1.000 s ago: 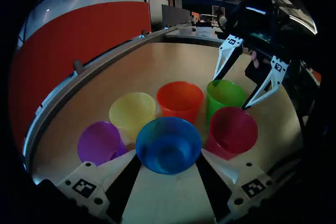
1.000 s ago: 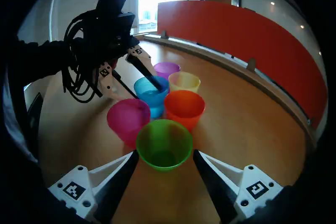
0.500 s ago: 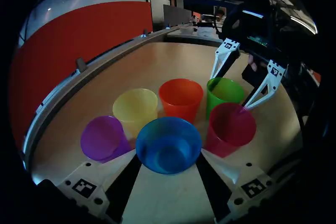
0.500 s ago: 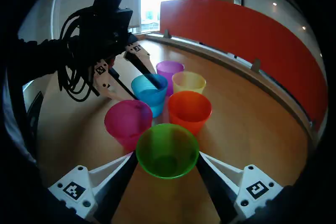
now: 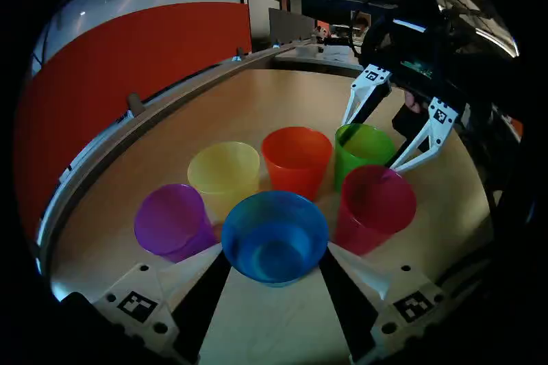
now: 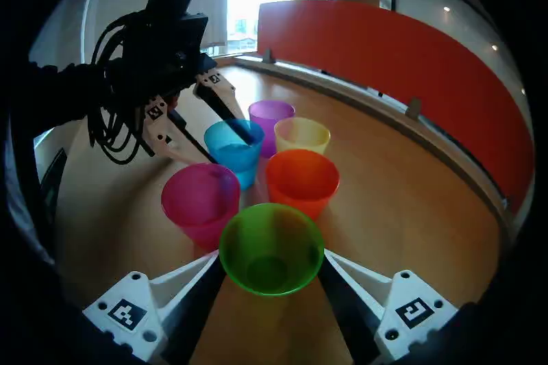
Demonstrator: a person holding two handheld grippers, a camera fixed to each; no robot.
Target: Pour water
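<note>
Pale wood makes up the tabletop (image 5: 274, 98), and an orange-red partition (image 5: 137, 50) runs along one of its long edges. Six plastic cups stand close together around the middle of the tabletop, away from that edge. The blue cup (image 5: 274, 238) is translucent, wider at the rim than at the base, and a shallow layer of water lies in its bottom. The left hand-held gripper (image 5: 274, 255) pinches it, one finger pressed on each side. Around it are the purple cup (image 5: 170, 220), the yellow cup (image 5: 224, 172), the orange cup (image 5: 296, 156) and the pink cup (image 5: 377, 204). The right hand-held gripper (image 6: 272, 260) is clamped in the same way on the green cup (image 6: 272, 248), at the other side of the group. Its bottom looks darker, but I cannot tell if water is inside. The pink cup hides the lower part of the green cup in the left gripper view. Whether the two held cups rest on the tabletop is not clear. The hand behind the dark cables (image 6: 116, 125) is hard to make out.
</note>
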